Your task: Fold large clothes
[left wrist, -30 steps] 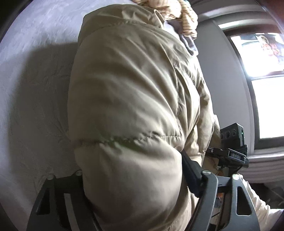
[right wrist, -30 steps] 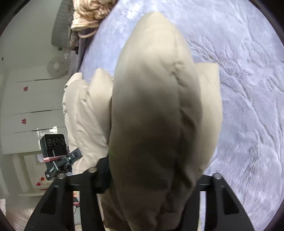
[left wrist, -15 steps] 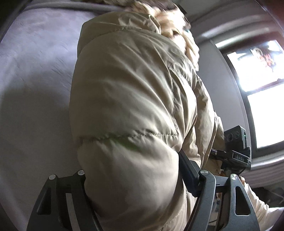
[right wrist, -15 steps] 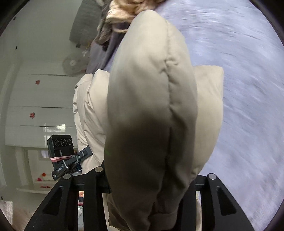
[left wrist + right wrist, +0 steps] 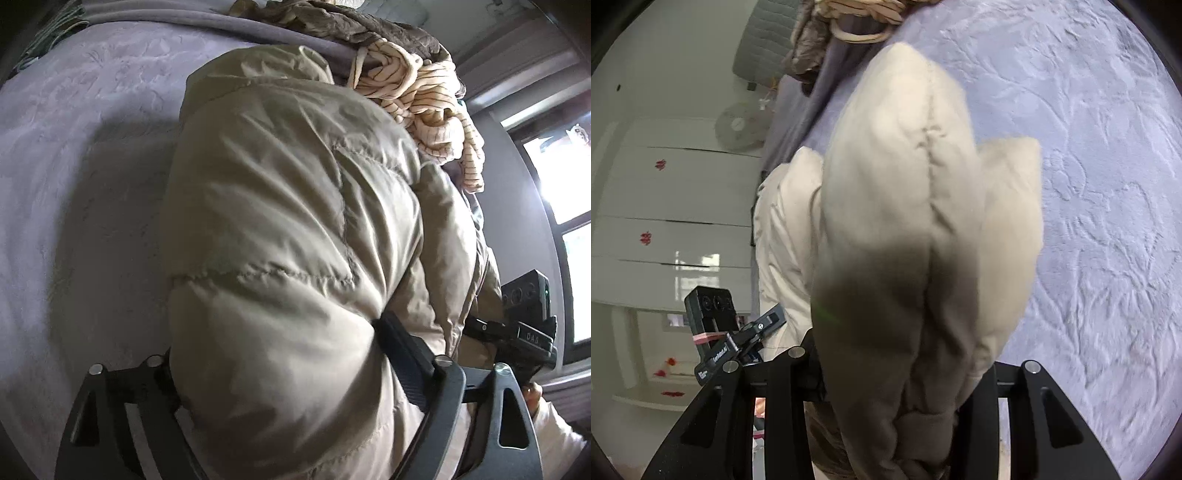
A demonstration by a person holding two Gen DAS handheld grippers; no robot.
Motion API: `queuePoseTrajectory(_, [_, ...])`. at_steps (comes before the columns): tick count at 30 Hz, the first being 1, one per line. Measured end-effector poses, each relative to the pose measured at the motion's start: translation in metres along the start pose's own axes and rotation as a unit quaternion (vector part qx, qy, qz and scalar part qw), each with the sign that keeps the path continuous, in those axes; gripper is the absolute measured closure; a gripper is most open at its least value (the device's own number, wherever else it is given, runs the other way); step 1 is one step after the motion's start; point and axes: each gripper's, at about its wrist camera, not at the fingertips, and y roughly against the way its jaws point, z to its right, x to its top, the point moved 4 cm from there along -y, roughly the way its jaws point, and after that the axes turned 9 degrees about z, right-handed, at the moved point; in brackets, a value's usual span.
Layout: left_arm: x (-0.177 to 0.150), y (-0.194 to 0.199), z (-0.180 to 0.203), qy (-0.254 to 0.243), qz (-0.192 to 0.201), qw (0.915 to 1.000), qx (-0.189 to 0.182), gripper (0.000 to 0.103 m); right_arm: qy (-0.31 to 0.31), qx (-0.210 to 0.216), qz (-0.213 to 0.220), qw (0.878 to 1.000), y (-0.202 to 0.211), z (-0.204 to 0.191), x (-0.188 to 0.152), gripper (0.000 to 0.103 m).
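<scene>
Overhead, both ends of a beige puffer jacket (image 5: 295, 229) held up above a lavender embossed bedspread (image 5: 74, 147). Left gripper (image 5: 280, 373) stuffed with a thick quilted bulge of the jacket; jaws just been opening wider, padding still between them and touching both fingers (image 5: 410, 354). Right gripper (image 5: 897, 391) clamped at a middling width on a bunched fold of the same jacket (image 5: 923, 221), fabric standing up from the jaws in a tall peak. Beyond, at the bed's far edge, a heaped striped cream garment (image 5: 424, 99) and a brown crumpled one (image 5: 351, 26). Off to one side, white wardrobe doors (image 5: 676, 206) and a round fan (image 5: 738, 125).
</scene>
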Motion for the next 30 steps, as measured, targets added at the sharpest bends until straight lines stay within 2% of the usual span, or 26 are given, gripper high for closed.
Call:
queuePoseTrajectory(3, [-0.006,-0.008,0.001,-0.008,0.010,0.9999,0.009,0.003,-0.001,-0.013,0.000,1.000,-0.013,0.007,0.002,0.051])
queuePoseTrajectory(5, [-0.009,-0.001,-0.010,-0.008,0.014,0.9997,0.020,0.003,-0.009,-0.022,0.001,1.000,-0.015,0.012,-0.003,0.042])
queuePoseTrajectory(7, [-0.008,0.002,-0.004,-0.011,0.022,0.9989,0.040,0.003,-0.016,-0.038,0.003,0.999,-0.019,0.010,-0.007,0.038])
queuePoseTrajectory(10, [-0.005,0.017,0.011,-0.037,0.052,0.9936,0.093,0.003,0.002,-0.075,0.010,0.997,0.010,-0.005,-0.015,0.038])
queuePoseTrajectory(13, [-0.010,0.048,0.017,-0.053,0.077,0.9887,0.117,0.003,0.045,-0.121,0.030,0.991,0.042,-0.022,-0.023,0.038])
queuePoseTrajectory(15, [-0.015,0.065,0.018,-0.054,0.090,0.9859,0.130,0.003,0.079,-0.152,0.050,0.984,0.066,-0.039,-0.027,0.041])
queuePoseTrajectory(17, [-0.021,0.078,0.020,-0.054,0.098,0.9832,0.144,0.003,0.111,-0.167,0.074,0.977,0.081,-0.055,-0.034,0.074])
queuePoseTrajectory(18, [-0.027,0.083,0.022,-0.054,0.101,0.9816,0.152,0.003,0.128,-0.176,0.083,0.973,0.085,-0.069,-0.038,0.077])
queuePoseTrajectory(20, [-0.047,0.098,0.012,-0.058,0.100,0.9798,0.163,0.003,0.156,-0.176,0.107,0.966,0.090,-0.093,-0.038,0.079])
queuePoseTrajectory(22, [-0.064,0.098,0.009,-0.070,0.087,0.9786,0.173,0.003,0.181,-0.163,0.114,0.963,0.079,-0.121,-0.050,0.079])
queuePoseTrajectory(24, [-0.081,0.093,0.006,-0.075,0.077,0.9779,0.179,0.003,0.210,-0.160,0.082,0.961,0.057,-0.133,-0.068,0.079])
queuePoseTrajectory(27, [-0.092,0.085,0.006,-0.067,0.074,0.9787,0.179,0.003,0.223,-0.195,0.044,0.954,0.035,-0.117,-0.089,0.080])
queuePoseTrajectory(30, [-0.092,0.077,0.011,-0.066,0.068,0.9799,0.176,0.003,0.188,-0.213,0.021,0.959,0.023,-0.082,-0.098,0.080])
